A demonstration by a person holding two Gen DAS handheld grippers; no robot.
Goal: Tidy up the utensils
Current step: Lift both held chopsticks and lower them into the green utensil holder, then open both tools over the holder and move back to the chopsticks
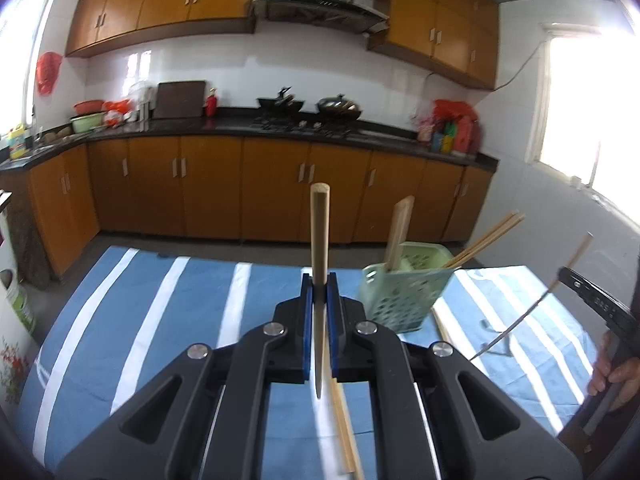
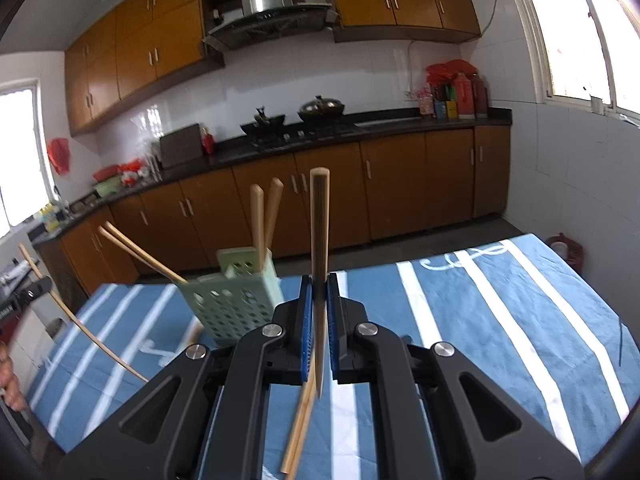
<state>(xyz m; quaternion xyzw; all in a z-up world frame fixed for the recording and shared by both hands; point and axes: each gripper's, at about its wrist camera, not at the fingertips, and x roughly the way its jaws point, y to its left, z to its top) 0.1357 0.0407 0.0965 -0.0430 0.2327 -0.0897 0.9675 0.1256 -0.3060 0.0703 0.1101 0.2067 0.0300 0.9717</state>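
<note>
My left gripper is shut on a wooden chopstick that stands upright between its blue pads, above the blue striped tablecloth. To its right stands a pale green perforated utensil basket with several chopsticks leaning in it. My right gripper is shut on another upright chopstick, with the basket to its left. A loose chopstick lies on the cloth below the left gripper. Loose chopsticks also lie below the right one.
The table's far edge faces a floor gap and orange kitchen cabinets under a dark counter. A person's hand shows at the right edge of the left wrist view. A white container stands left of the table.
</note>
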